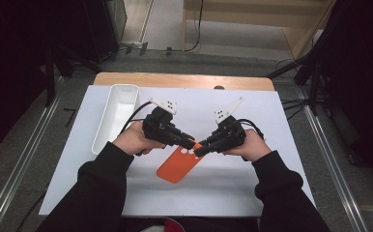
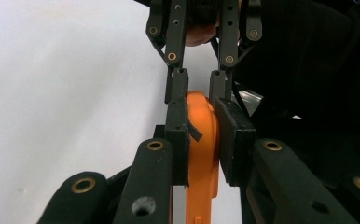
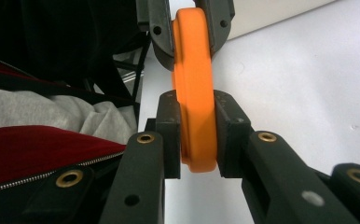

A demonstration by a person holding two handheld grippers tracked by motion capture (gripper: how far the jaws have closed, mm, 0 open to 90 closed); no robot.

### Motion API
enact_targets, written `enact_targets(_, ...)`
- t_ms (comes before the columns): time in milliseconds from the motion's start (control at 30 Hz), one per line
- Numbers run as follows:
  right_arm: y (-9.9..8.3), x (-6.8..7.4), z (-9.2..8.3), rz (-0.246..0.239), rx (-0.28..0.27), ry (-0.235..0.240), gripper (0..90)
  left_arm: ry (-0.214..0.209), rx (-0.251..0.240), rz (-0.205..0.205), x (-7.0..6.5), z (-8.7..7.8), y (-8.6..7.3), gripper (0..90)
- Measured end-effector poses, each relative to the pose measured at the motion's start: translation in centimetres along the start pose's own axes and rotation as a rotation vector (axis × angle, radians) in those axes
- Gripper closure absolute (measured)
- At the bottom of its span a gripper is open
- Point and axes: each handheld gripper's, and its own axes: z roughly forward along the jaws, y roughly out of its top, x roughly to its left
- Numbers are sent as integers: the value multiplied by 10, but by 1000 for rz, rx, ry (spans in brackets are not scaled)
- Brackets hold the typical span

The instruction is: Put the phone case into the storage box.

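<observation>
Right now an orange phone case sits at the centre of the white table sheet, its top end (the one with small white cut-outs) raised toward twelve o'clock where both grippers meet it. In the left gripper view, the left gripper has its two black pads clamped on the thin orange edge, one pad on each face. In the right gripper view the right gripper is likewise closed on the orange rim, both pads pressing against it, with the other gripper's jaws on the same case just beyond, at twelve o'clock. From the high view, the left gripper comes in from ten o'clock of the case and the right gripper from two o'clock, their tips almost touching above it. A white rectangular tray lies at nine o'clock of the left hand, near it. The person's dark sleeves enter from six o'clock.
</observation>
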Motion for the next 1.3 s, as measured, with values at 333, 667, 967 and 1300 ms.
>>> enact_targets(333,2,2,1,-4,5,-14,747,-6,-6,1,2,-1,-1,739)
enact_targets(667,5,5,-1,7,3,-8,754,31,-30,34,0,-4,-1,619)
enact_targets(967,4,5,-3,21,-5,-38,754,84,-76,54,-1,-8,0,400)
enact_targets(1300,4,2,-9,125,-16,-72,754,168,-108,48,-5,-16,2,327)
